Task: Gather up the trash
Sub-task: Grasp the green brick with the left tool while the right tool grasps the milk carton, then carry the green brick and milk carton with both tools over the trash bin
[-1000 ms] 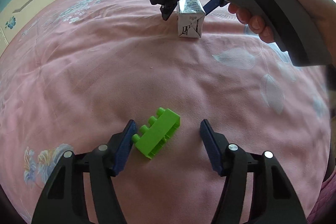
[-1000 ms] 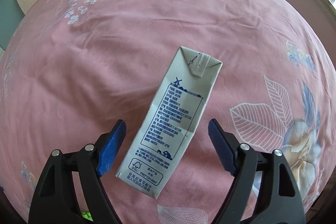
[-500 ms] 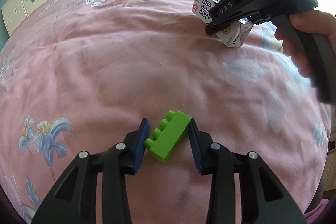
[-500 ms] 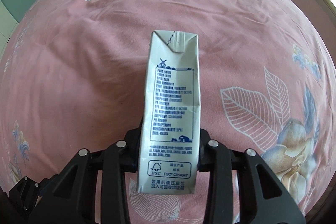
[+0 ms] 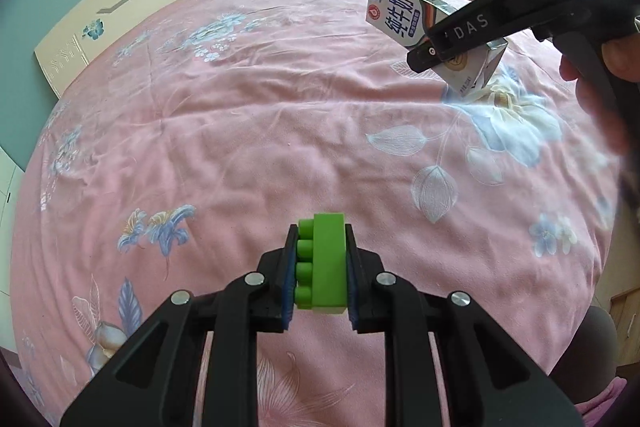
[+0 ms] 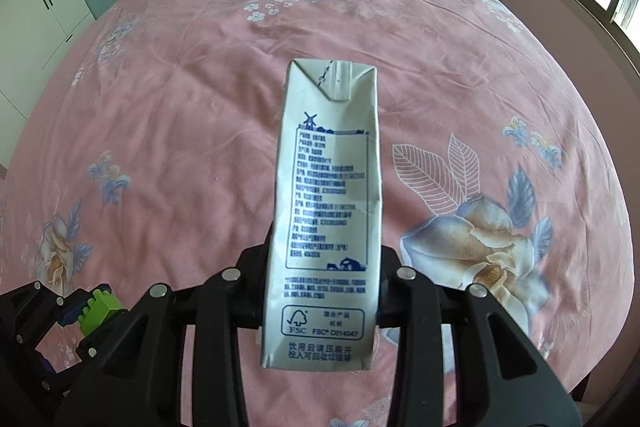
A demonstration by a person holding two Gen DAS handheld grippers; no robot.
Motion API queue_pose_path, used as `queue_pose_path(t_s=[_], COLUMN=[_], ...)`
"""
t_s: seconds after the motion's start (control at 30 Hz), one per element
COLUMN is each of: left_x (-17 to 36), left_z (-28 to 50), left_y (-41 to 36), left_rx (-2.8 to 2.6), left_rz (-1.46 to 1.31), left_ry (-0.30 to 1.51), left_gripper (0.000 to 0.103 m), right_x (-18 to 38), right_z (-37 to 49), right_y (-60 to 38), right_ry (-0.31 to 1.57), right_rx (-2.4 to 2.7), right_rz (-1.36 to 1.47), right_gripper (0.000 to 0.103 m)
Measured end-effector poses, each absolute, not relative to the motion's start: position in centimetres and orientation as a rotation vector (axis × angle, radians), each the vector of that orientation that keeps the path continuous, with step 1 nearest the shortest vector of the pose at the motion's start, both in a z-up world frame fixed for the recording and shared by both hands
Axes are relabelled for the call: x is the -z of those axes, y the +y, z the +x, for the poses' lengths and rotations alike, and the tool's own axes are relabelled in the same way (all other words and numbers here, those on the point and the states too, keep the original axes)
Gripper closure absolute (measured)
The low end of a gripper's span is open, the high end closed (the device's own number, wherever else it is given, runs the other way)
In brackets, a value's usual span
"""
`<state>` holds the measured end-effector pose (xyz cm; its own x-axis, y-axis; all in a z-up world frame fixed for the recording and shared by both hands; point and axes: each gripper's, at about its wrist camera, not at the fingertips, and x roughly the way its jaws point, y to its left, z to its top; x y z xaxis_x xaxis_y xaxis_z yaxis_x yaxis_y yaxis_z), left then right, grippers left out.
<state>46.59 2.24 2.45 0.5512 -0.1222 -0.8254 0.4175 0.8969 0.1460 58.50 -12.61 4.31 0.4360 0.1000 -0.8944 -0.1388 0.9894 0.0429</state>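
Brick [image 5: 326, 263], carton [image 6: 328, 211] now gripped, lifted.

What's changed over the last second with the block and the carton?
Both grippers closed and lifted: the left gripper clamped the green block, the right gripper clamped the milk carton, and both came up off the pink bedspread. The bedspread itself looks unchanged.

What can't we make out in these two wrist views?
- Right gripper pads: right wrist view, hidden behind the milk carton.
- Carton's small print: blurred, unreadable.
- Green brick underside: left wrist view, faces away; pads of the left gripper cover its sides.
- Any trash bin: in neither view.
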Motion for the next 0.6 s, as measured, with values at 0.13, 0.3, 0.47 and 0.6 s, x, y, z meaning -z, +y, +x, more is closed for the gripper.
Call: queue_pose_path(t_s=[0.13,0.3,0.47,0.6], left_x=[-6.8,-12.3,-16.8,-19.7], left_z=[43.7,39.7,35.7,32.4], left_y=[1.9,1.6,1.3,1.0], left_rx=[0.273,0.219,0.166,0.120], left_rz=[0.381,0.404,0.424,0.443], left_ry=[0.873,0.789,0.716,0.669], left_gripper=[0.080,0.080,0.080,0.080], right_x=[-9.0,-14.9,-19.7,-22.9], right_z=[54.8,49.8,44.6,40.3], right_y=[-13.2,-14.0,-14.3,-14.5], right_ry=[1.042,0.956,0.877,0.820], right_rx=[-0.186,-0.222,-0.259,-0.290], right_rz=[-0.052,-0.077,-0.102,-0.124], right_gripper=[0.065,0.065,0.065,0.065])
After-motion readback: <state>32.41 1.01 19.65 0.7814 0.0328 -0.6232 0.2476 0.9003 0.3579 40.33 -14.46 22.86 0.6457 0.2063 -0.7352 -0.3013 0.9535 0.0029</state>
